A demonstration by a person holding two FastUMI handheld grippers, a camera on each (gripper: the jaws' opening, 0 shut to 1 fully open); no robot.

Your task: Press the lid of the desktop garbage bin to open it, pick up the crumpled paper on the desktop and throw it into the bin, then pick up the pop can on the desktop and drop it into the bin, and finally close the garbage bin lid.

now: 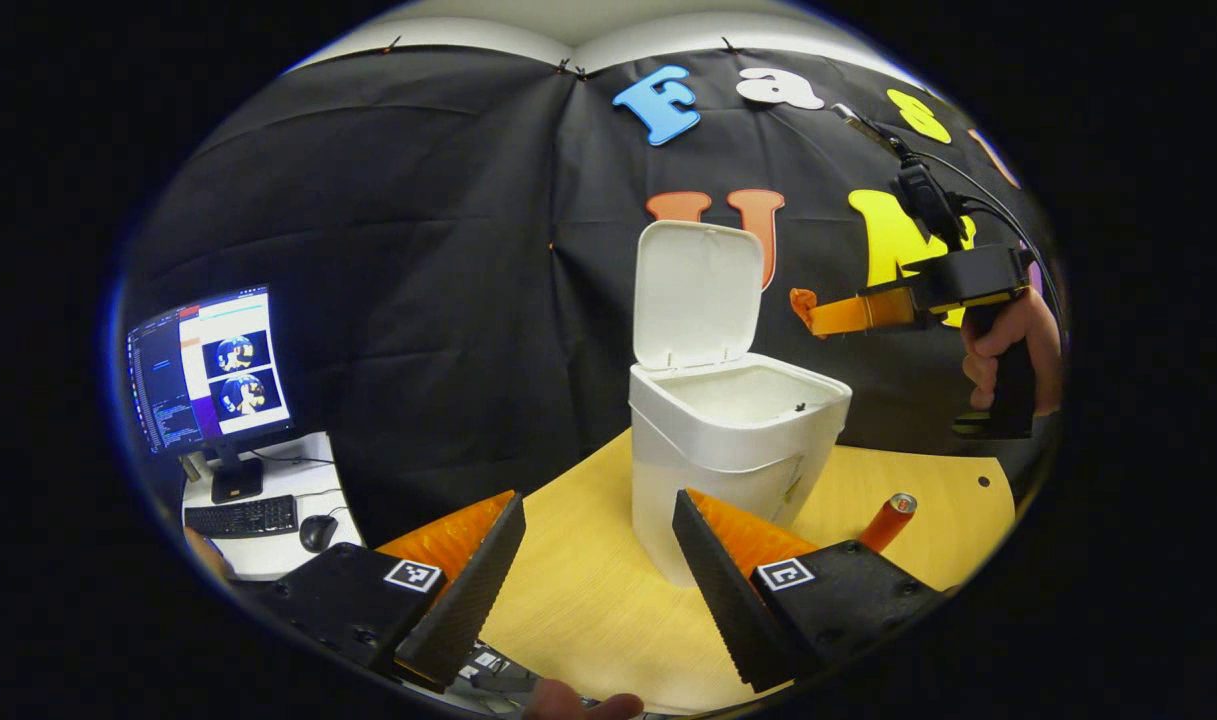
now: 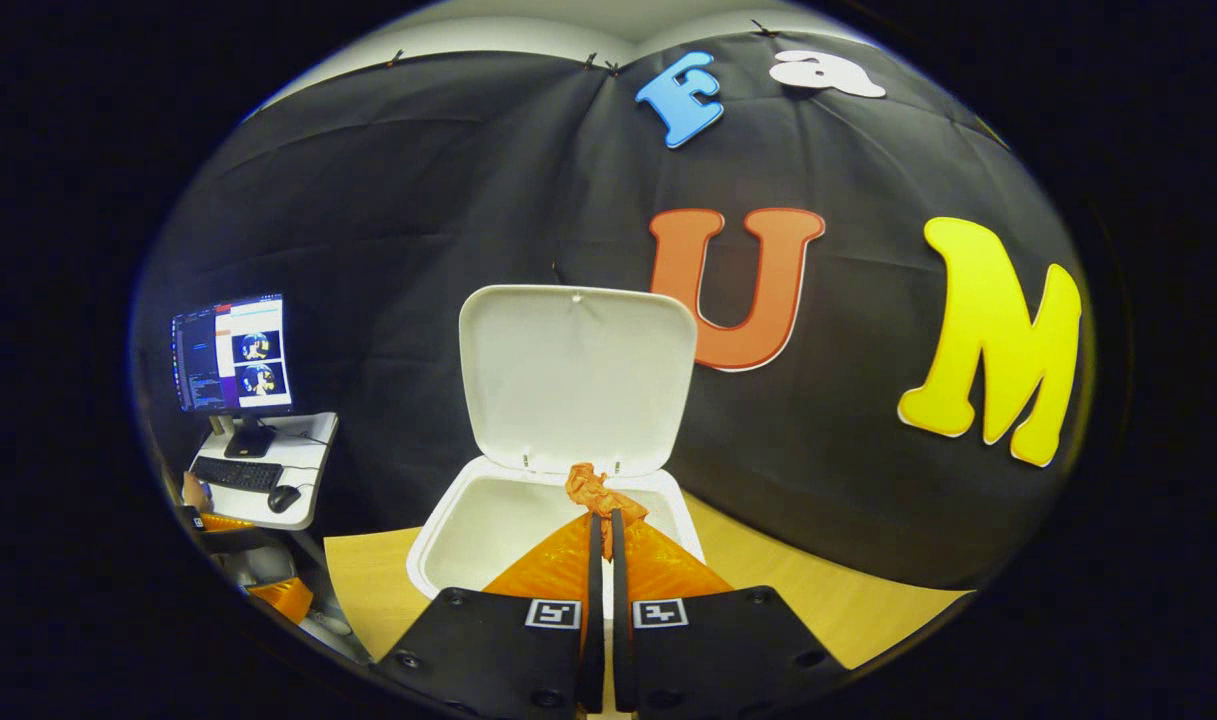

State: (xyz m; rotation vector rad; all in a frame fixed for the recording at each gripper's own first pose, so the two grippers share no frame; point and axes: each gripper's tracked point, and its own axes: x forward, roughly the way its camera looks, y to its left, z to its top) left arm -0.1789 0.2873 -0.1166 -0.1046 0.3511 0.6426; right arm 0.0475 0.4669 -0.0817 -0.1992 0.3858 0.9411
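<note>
The white garbage bin (image 1: 713, 470) stands on the wooden table with its lid (image 1: 698, 295) swung upright. My right gripper (image 1: 816, 318) hovers above and to the right of the bin's opening, shut on a piece of orange crumpled paper (image 1: 801, 303). In the right gripper view, that gripper (image 2: 605, 516) pinches the paper (image 2: 590, 488) over the open bin (image 2: 448, 540), in front of the raised lid (image 2: 578, 375). An orange pop can (image 1: 888, 520) stands on the table to the bin's right. My left gripper (image 1: 598, 505) stands open and holds nothing, low in front of the bin.
A hand (image 1: 1008, 350) holds the right gripper's handle. To the left, beyond the table (image 1: 588, 590), a white side desk (image 1: 278, 480) carries a monitor (image 1: 208, 370), a keyboard (image 1: 240, 517) and a mouse (image 1: 317, 532). The black cloth wall closes in behind the bin.
</note>
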